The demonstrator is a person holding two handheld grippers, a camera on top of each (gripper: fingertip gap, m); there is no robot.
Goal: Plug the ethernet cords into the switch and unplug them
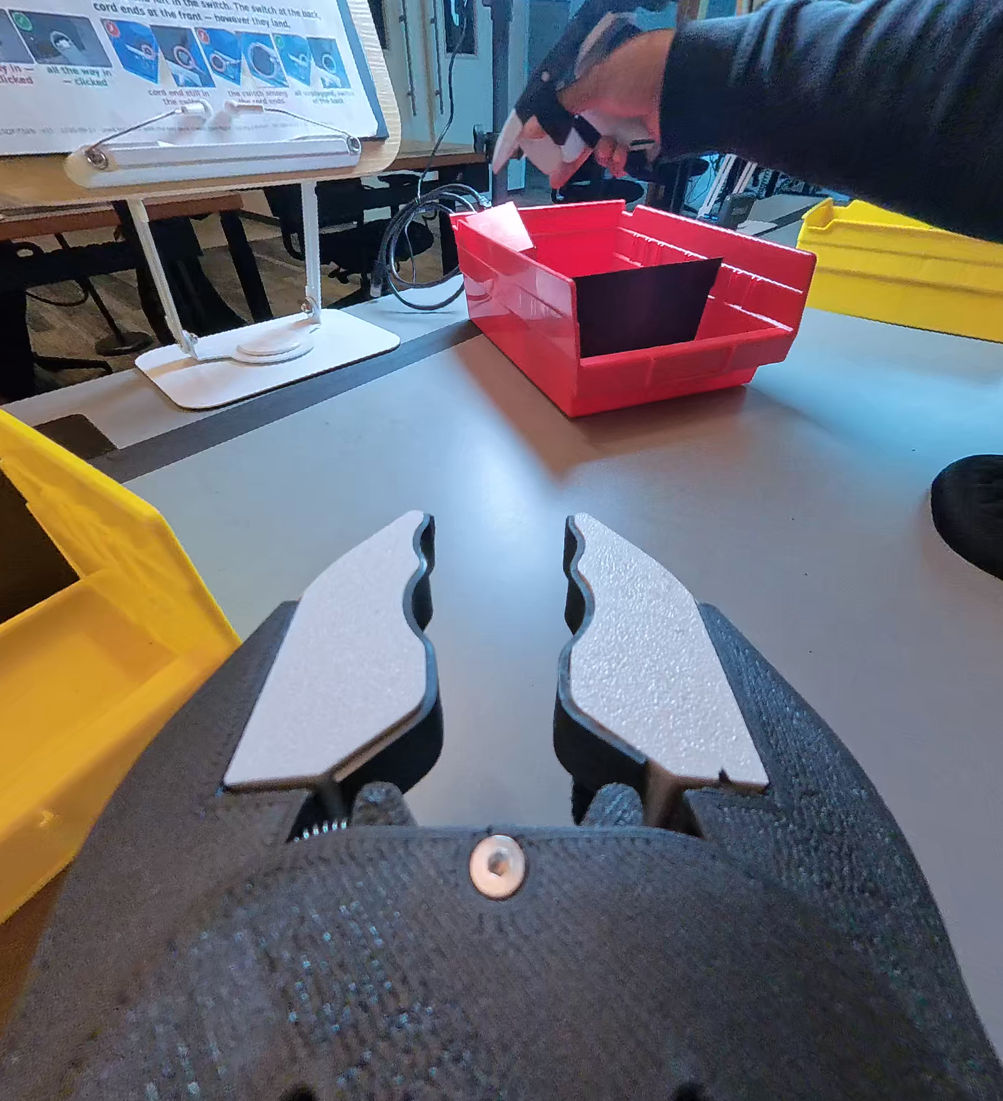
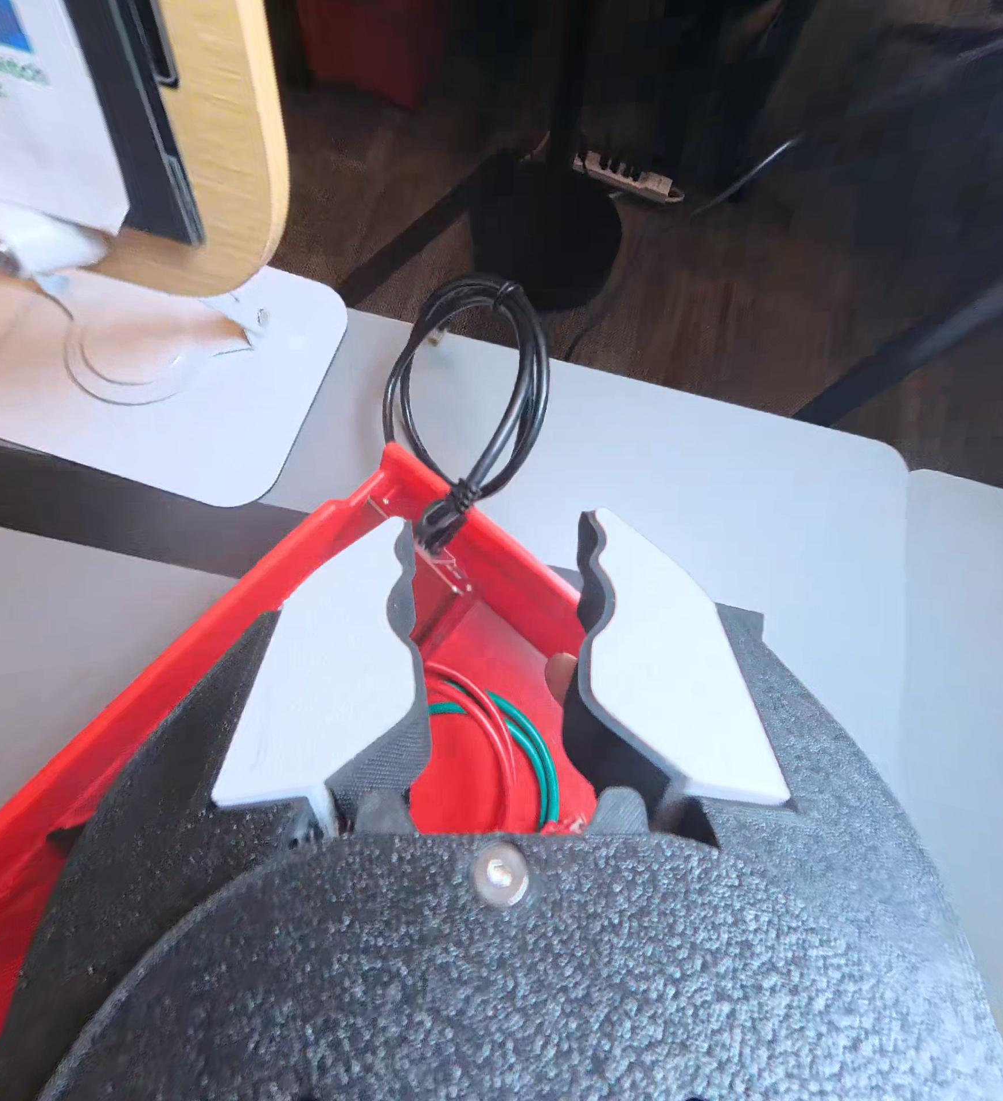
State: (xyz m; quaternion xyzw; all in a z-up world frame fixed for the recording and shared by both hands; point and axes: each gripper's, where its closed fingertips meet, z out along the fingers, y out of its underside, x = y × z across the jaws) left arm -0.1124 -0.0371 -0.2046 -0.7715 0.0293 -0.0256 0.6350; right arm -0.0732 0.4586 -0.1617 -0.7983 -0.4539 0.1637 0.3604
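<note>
I am holding the left gripper (image 1: 497, 596) low over the bare grey tabletop (image 1: 695, 536) in the lower centre of the left wrist view, its jaws parted a moderate way and gripping nothing. I am hovering the right gripper (image 2: 496, 596) over the red bin (image 2: 129, 685), jaws likewise spread and empty. The black ethernet cord (image 2: 475, 381), tied in a coil, is hanging over the bin's far corner at the centre of the right wrist view, with one plug end just ahead of the left fingertip. Red and green cords (image 2: 522, 739) are lying in the bin bottom between the jaws. I am not seeing the switch clearly; a pale clear piece by the bin's rim may be part of something, but the blur is stopping me from saying. In the left wrist view a gloved hand (image 1: 582, 119) is reaching above the bin at upper right, and yellow bins (image 1: 70, 655) are sitting at the left and right edges, a document stand (image 1: 272, 351) at upper left. My worry is that closing on the coil's loop instead of the plug could drag the whole bundle off the far tabletop edge, or that a fingertip could catch the bin wall and shove the bin.
</note>
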